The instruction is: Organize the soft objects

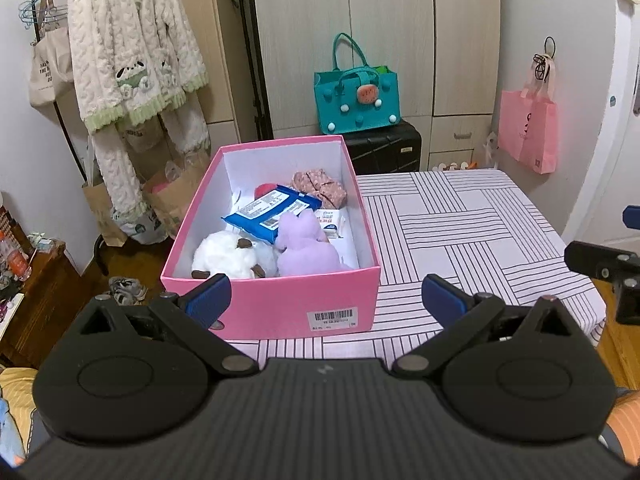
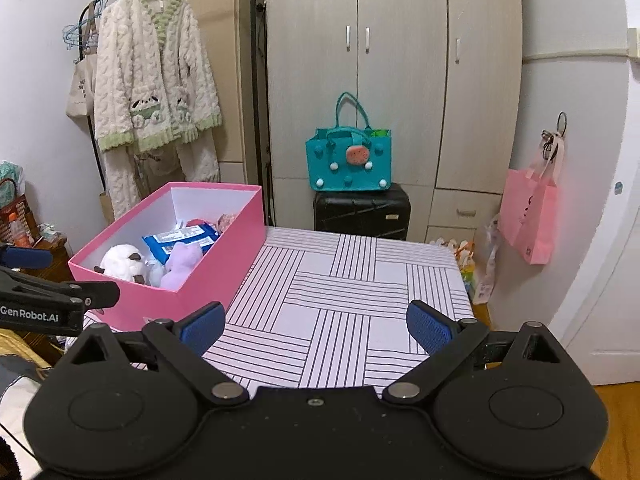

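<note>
A pink box (image 1: pixel 280 308) stands on the left of the striped table (image 1: pixel 460 232). Inside lie a white plush sheep (image 1: pixel 228 258), a purple plush (image 1: pixel 304 248), a blue wipes pack (image 1: pixel 272 210), a small white pack (image 1: pixel 332 222) and a pink floral cloth (image 1: pixel 320 188). My left gripper (image 1: pixel 326 298) is open and empty, just in front of the box's near wall. My right gripper (image 2: pixel 316 330) is open and empty above the table's near part, right of the box (image 2: pixel 224 264). The sheep (image 2: pixel 122 262) and purple plush (image 2: pixel 180 266) show there too.
A teal felt bag (image 2: pixel 348 160) sits on a black suitcase (image 2: pixel 362 212) behind the table, before a wardrobe. A fleece robe (image 2: pixel 156 76) hangs on a rack at left. A pink bag (image 2: pixel 530 216) hangs on the right wall. Paper bags and shoes lie on the floor at left.
</note>
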Demonstrator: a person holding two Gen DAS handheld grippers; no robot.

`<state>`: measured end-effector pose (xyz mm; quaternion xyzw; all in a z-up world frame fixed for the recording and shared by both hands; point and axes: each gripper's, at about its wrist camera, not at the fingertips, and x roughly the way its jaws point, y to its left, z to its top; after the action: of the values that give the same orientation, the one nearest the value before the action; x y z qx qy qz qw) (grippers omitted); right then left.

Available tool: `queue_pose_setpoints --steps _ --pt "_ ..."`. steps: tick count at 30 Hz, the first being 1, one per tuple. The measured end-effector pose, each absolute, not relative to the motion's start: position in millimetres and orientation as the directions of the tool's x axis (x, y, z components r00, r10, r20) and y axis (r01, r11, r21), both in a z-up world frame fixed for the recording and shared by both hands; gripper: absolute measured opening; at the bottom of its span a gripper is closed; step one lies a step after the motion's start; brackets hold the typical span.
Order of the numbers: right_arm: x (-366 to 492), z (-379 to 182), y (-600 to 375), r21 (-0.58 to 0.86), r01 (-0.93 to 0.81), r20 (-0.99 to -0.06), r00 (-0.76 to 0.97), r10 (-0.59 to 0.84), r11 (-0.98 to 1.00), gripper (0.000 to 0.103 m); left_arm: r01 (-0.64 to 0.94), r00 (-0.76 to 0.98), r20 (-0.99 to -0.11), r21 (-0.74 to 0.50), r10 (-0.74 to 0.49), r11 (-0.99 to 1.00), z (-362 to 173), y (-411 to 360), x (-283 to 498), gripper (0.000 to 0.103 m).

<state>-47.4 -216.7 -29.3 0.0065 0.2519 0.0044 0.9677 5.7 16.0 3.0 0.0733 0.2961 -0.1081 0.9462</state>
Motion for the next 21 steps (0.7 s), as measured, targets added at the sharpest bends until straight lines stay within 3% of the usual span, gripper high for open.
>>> queue_pose_setpoints --steps 21 --pt "-67.8 -35.3 -219.5 -0.022 0.045 -0.4 0.915 -0.05 0.999 0.099 0.217 0.865 -0.478 0.075 -0.156 0.973 -10.0 15.6 -16.5 0.103"
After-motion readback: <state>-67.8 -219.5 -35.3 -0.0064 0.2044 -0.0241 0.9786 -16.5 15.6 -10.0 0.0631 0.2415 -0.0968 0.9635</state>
